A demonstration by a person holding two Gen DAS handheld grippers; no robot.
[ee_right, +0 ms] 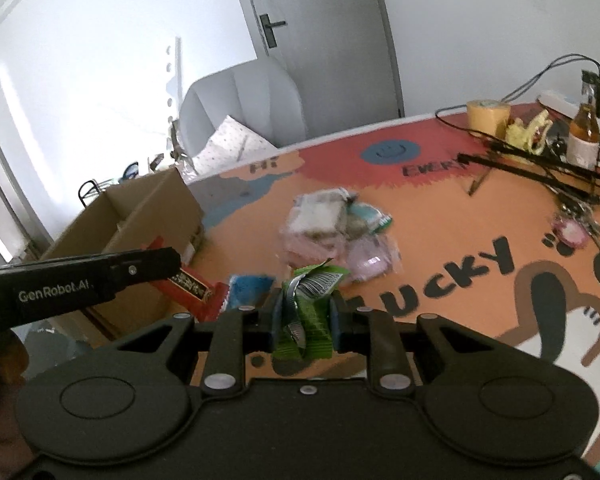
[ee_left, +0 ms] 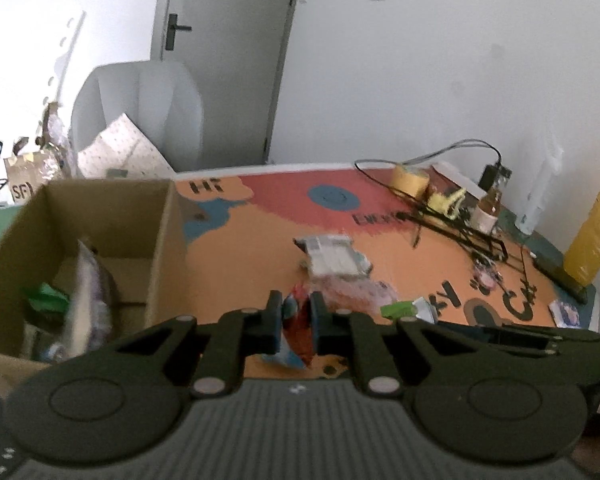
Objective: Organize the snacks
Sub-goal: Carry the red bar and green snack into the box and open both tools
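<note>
Snacks in both grips: your left gripper [ee_left: 296,322] is clamped on a red-and-blue packet [ee_left: 294,330], your right gripper [ee_right: 305,312] on a green packet [ee_right: 310,308], both clear of the orange mat [ee_left: 252,256]. Carry them left over the cardboard box [ee_left: 100,216], then let go low inside. Loose packets [ee_right: 332,228] wait mid-mat.

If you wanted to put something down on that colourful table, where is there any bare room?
The widest bare patch lies between the cardboard box and the snack pile, reaching back to the blue smiley. Another is over the printed letters, near the pile. The far right corner is crowded with cables, tape roll and bottle.
</note>
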